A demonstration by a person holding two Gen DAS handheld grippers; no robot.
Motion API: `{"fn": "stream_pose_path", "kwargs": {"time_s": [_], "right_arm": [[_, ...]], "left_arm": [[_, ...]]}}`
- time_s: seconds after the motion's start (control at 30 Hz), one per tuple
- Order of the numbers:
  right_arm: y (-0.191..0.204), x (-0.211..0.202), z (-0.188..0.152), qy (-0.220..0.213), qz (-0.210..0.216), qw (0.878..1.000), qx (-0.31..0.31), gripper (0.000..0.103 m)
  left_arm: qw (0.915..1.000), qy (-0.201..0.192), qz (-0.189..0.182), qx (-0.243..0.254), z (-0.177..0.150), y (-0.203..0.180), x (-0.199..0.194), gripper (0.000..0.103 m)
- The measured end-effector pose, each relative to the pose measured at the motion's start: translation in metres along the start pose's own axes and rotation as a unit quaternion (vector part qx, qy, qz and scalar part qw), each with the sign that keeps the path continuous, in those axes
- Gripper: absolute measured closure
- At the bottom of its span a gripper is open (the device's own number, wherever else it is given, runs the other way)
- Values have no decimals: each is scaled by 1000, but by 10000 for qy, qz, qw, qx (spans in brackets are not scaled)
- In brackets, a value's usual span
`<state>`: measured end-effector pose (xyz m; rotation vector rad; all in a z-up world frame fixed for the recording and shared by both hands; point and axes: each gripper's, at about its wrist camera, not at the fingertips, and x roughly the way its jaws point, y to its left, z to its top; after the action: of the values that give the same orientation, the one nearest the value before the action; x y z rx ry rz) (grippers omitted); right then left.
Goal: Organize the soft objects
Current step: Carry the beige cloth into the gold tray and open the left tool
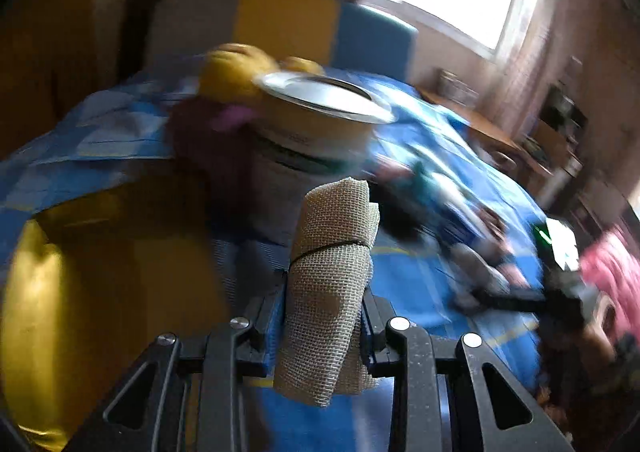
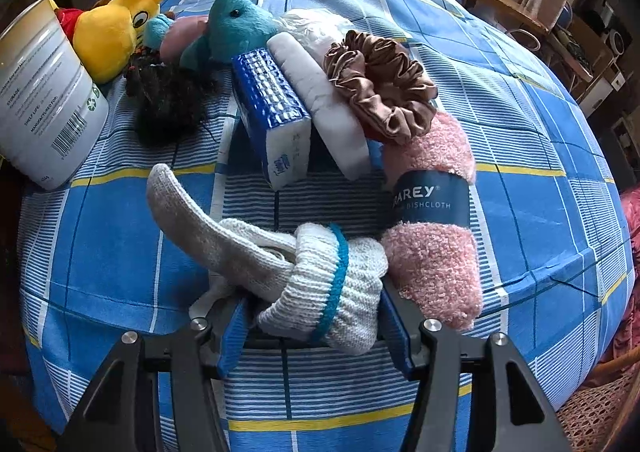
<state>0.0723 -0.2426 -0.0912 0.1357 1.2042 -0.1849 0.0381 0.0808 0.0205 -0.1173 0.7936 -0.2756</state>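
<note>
A: Start at the left; what does the left gripper (image 1: 324, 326) have?

B: It is clamped on a rolled beige mesh cloth (image 1: 332, 284) bound by a thin black band, lifted clear of the blue checked bedspread (image 1: 420, 284); the view is blurred; beyond the roll stands an open tin can (image 1: 320, 120) with a yellow plush toy (image 1: 232, 68) behind it.

A: And the right gripper (image 2: 312, 326)?

B: Its jaws press a white knitted sock bundle with a teal stripe (image 2: 320, 288), which lies on the bedspread (image 2: 540, 212).

A: What lies past it, left to right?

B: The tin can (image 2: 44, 100) leaning at the far left; the yellow plush toy (image 2: 108, 36); a black fuzzy thing (image 2: 168, 104); a teal plush toy (image 2: 236, 28); a blue-and-white tissue pack (image 2: 272, 112) touching a white block (image 2: 320, 104); a brown satin scrunchie (image 2: 380, 88); a rolled pink dishcloth (image 2: 432, 224) with a navy label, just beside the sock bundle.
</note>
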Motion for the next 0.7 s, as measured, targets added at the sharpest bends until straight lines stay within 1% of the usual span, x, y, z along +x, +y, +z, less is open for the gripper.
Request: {"fn": "stream_pose_path", "kwargs": {"time_s": [0.07, 0.17, 0.3, 0.37, 0.43, 0.53, 0.6, 0.67, 0.7], "right_arm": [[4, -1, -2, -25, -39, 10000, -37, 44], [10, -2, -4, -61, -101, 9999, -110, 45], [17, -4, -6, -104, -167, 9996, -191, 45], [19, -5, -7, -119, -189, 9995, -223, 45], [22, -5, -8, -136, -212, 9994, -248, 45], [26, -5, -9, -146, -218, 9993, -262, 45], [26, -5, -10, -138, -187, 9994, -248, 45], [27, -6, -10, -145, -191, 9994, -255, 45], [27, -6, -11, -153, -200, 9993, -260, 45]], "left_arm": [[9988, 29, 360, -319, 12, 30, 6, 71], [9929, 253, 751, -887, 25, 79, 25, 71], [9838, 559, 1299, -1104, 36, 118, 54, 70], [9796, 731, 1465, -1165, 39, 131, 68, 69], [9759, 899, 1592, -1190, 40, 138, 83, 68], [9748, 1043, 1631, -1106, 41, 140, 100, 65], [9761, 1040, 1570, -1086, 40, 141, 106, 61], [9770, 977, 1561, -1077, 38, 140, 106, 52], [9784, 910, 1510, -1082, 38, 139, 103, 51]]}}
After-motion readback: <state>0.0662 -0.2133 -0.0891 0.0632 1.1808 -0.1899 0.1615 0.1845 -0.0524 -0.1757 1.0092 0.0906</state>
